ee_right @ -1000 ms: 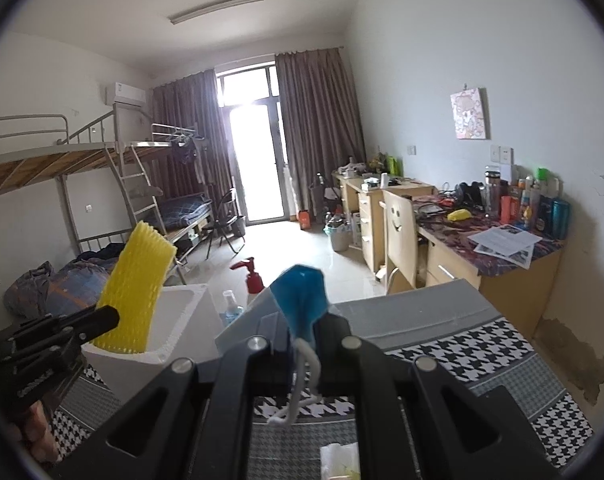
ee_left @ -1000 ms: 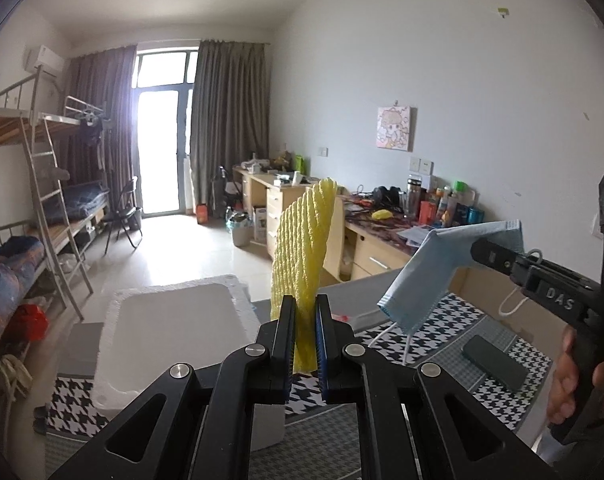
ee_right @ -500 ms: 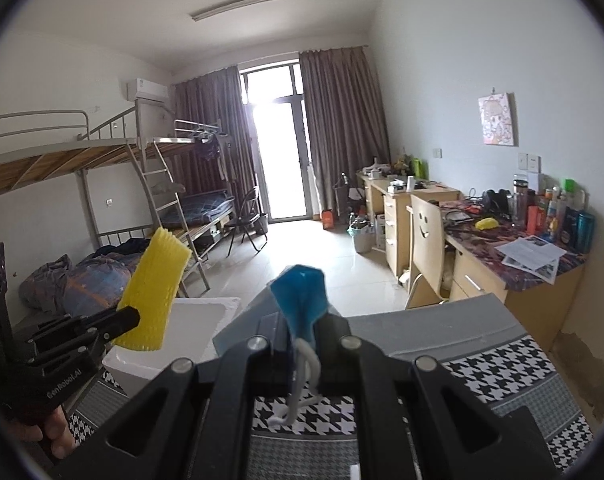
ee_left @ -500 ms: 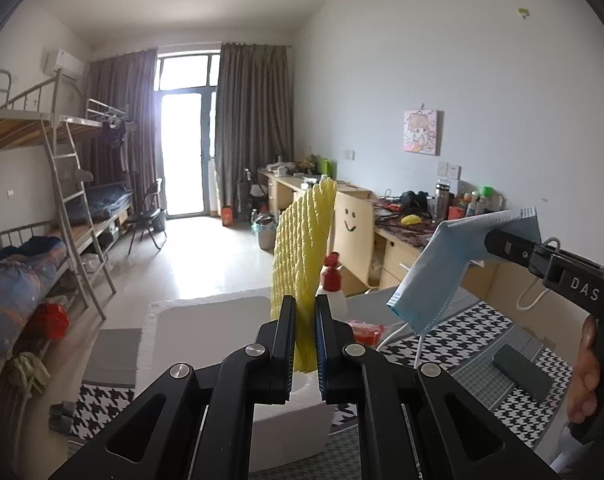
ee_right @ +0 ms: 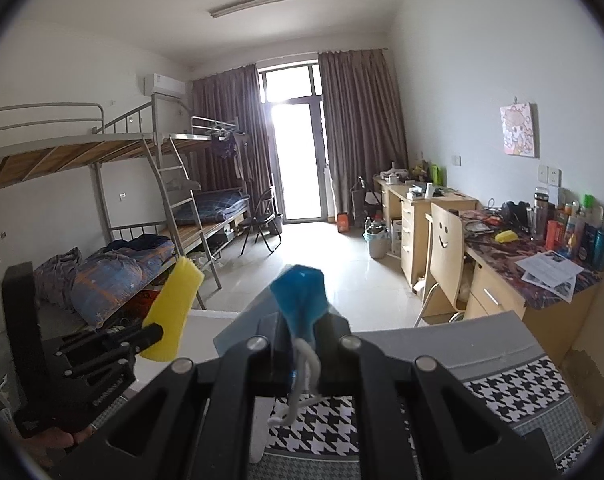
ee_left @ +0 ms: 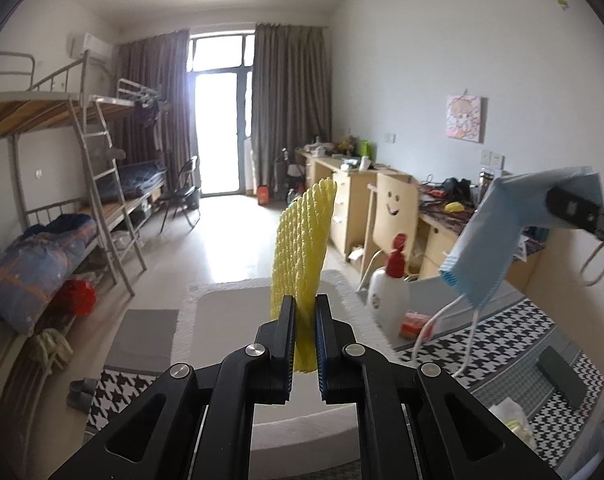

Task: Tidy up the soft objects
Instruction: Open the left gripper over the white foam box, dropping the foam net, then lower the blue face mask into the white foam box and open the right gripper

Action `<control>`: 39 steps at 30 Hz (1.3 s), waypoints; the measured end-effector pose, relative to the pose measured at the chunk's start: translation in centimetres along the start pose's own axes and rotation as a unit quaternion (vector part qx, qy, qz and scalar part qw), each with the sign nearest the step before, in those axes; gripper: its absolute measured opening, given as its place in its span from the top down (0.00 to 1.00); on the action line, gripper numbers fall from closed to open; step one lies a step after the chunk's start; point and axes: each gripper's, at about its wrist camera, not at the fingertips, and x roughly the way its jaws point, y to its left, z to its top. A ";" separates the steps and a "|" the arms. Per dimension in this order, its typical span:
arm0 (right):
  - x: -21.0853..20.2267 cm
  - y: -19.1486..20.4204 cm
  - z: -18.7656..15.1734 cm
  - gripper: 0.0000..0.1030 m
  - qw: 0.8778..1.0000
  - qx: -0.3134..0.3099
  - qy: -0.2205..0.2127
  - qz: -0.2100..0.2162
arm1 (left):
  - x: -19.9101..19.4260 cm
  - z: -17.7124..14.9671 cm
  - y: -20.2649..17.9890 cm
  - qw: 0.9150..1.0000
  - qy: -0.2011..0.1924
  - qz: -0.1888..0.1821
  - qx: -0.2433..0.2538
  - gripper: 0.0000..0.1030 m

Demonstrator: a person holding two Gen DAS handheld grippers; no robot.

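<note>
Yellow foam net (ee_left: pixel 302 256), clamped in left tongs (ee_left: pixel 305 344), now over white box (ee_left: pixel 230 320).

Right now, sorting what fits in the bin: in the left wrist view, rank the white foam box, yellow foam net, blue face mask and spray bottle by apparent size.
1. white foam box
2. yellow foam net and blue face mask: look alike
3. spray bottle

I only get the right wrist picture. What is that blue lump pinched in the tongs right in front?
Observer: A light blue face mask. The left wrist view shows it hanging unfolded from the right tongs, ear loops dangling.
Operator: What's under that yellow thing?
Observer: The yellow foam net, gripped by the left tongs, stands above an open white foam box.
Operator: Anything beside the box?
Observer: A white spray bottle with a red top, out of your view.
</note>
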 end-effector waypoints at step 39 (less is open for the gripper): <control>4.5 4.5 1.0 0.90 0.998 -0.030 0.029 0.053 | -2.7 -1.6 5.3 0.994 -0.030 0.101 -0.042 0.02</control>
